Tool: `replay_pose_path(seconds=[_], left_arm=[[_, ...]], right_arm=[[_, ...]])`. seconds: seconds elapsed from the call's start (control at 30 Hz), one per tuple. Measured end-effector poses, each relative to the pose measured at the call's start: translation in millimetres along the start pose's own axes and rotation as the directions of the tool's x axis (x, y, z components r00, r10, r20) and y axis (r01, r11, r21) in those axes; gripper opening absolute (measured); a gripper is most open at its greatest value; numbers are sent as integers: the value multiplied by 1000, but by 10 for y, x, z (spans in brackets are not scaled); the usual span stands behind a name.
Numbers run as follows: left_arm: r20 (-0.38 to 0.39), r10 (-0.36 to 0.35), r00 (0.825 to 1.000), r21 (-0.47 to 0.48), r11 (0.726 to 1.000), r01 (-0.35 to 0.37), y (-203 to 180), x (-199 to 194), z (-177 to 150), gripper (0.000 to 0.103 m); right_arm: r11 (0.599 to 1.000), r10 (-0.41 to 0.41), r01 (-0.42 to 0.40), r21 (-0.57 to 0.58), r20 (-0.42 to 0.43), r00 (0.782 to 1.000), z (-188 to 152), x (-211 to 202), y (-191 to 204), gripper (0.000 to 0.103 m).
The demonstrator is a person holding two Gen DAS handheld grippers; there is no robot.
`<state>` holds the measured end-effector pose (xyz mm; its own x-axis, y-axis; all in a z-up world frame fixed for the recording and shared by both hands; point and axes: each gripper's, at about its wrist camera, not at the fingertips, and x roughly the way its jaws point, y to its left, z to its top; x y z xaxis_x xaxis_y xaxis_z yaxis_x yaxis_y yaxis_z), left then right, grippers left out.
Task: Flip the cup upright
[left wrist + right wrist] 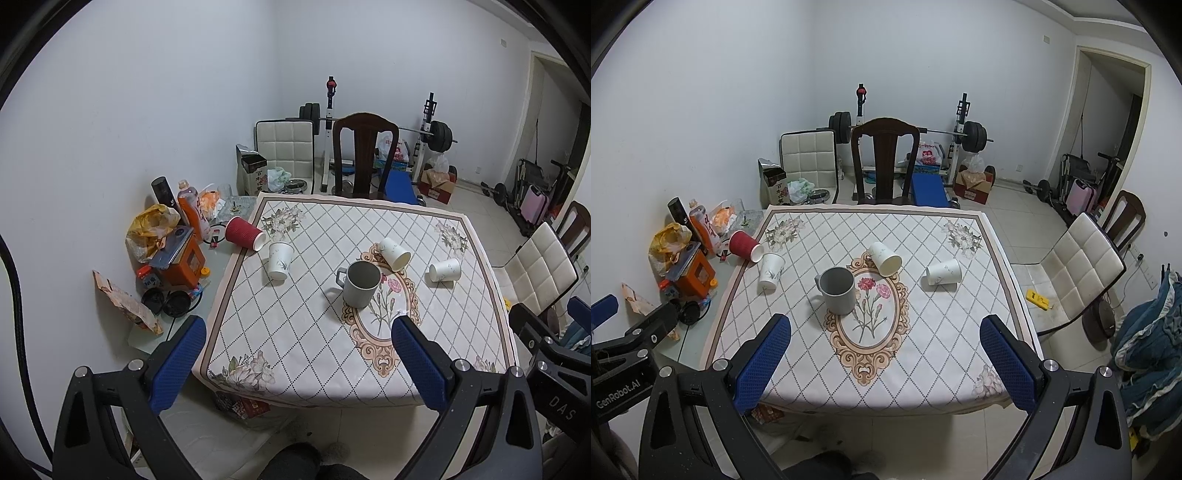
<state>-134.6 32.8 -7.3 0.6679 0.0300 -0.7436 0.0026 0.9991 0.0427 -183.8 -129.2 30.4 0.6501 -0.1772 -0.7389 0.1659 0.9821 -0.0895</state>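
A square table with a patterned cloth [295,332] [923,350] holds several cups. A grey mug [360,284] [837,291] stands upright near the middle. A white paper cup [279,260] [770,271] stands upright at the left. Two white paper cups lie on their sides: one behind the mug [394,252] [884,257], one to the right [445,270] [943,272]. A red ribbed cup [243,232] [745,246] lies on its side at the table's left edge. My left gripper [298,328] and right gripper [885,328] are open and empty, held above the table's near edge.
A cluttered side surface to the left holds bottles, bags and an orange box [181,258]. A dark wooden chair [364,155] stands behind the table, a white padded chair [1078,266] to its right. A barbell rack [960,133] stands by the back wall.
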Motion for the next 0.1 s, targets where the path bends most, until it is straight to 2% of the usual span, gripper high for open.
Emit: replay_pose_path(seconds=[0.1], left_arm=[[-2, 5, 1000, -3, 1000, -5, -3, -11, -3, 103]], right_arm=[[1000, 5, -5, -4, 0, 1000, 8, -9, 27, 103]])
